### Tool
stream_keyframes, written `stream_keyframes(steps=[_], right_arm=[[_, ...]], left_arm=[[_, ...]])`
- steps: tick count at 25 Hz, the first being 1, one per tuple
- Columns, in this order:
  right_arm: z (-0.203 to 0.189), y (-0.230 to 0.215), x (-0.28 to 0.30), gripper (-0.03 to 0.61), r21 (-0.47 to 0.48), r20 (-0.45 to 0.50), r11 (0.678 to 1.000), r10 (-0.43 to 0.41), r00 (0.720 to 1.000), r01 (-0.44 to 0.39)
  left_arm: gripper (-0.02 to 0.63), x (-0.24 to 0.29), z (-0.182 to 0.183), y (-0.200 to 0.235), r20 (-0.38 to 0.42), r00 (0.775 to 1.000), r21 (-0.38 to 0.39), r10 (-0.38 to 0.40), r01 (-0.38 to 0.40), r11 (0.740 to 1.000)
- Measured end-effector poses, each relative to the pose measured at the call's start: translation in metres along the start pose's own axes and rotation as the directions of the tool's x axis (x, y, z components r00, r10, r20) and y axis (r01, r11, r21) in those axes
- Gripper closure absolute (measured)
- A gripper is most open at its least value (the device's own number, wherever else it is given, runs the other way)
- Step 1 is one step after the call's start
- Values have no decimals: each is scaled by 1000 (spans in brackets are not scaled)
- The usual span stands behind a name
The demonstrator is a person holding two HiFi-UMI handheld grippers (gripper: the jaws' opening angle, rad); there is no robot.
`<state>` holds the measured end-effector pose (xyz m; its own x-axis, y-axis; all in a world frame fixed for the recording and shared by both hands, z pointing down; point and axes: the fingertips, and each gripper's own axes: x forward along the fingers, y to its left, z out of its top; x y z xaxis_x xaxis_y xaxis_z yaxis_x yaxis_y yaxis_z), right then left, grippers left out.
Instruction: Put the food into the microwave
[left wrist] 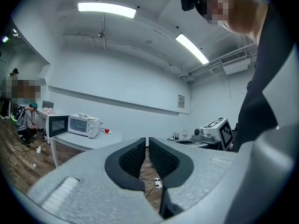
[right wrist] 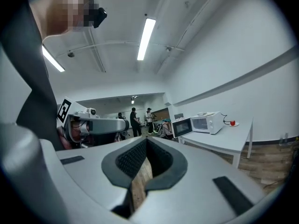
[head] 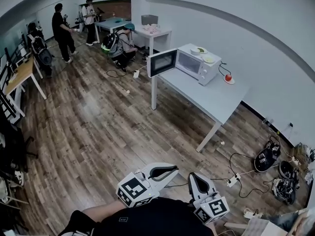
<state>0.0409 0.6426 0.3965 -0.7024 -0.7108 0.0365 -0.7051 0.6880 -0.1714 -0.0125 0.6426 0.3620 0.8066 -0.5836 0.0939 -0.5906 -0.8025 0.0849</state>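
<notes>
A white microwave point(head: 194, 63) stands on a white table point(head: 216, 100) far ahead, its door point(head: 162, 62) swung open to the left. Two plates with food point(head: 201, 50) rest on its top. A red item on a small plate point(head: 228, 77) sits to its right. The microwave point(left wrist: 83, 125) also shows small in the left gripper view, and the microwave point(right wrist: 208, 122) in the right gripper view. My left gripper point(head: 174, 169) point(left wrist: 146, 141) and right gripper point(head: 193, 176) point(right wrist: 145, 141) are held close to my body, level, both shut and holding nothing.
Cables, a power strip point(head: 233, 181) and gear point(head: 268, 157) lie on the wooden floor right of the table. A person crouches point(head: 123, 43) beyond the microwave table; others stand at the back point(head: 63, 31). Desks point(head: 22, 75) line the left wall.
</notes>
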Motion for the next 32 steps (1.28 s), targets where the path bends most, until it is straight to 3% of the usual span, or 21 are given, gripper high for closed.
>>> stream_keyframes(steps=[10, 17, 26, 32], right_arm=[[-20, -5, 47, 563, 38, -52, 998, 50, 997, -48], [-14, -64, 91, 565, 77, -39, 993, 88, 995, -85], [14, -146, 144, 563, 46, -52, 985, 168, 984, -166], [29, -207, 161, 563, 16, -64, 985, 175, 982, -174]], left_arm=[[583, 10, -14, 42, -32, 999, -34, 2, -3, 999], [583, 56, -7, 86, -51, 998, -9, 37, -38, 999], [583, 131, 19, 140, -34, 995, 14, 90, -90, 996], [583, 190, 25, 168, -30, 994, -1, 106, -106, 994]])
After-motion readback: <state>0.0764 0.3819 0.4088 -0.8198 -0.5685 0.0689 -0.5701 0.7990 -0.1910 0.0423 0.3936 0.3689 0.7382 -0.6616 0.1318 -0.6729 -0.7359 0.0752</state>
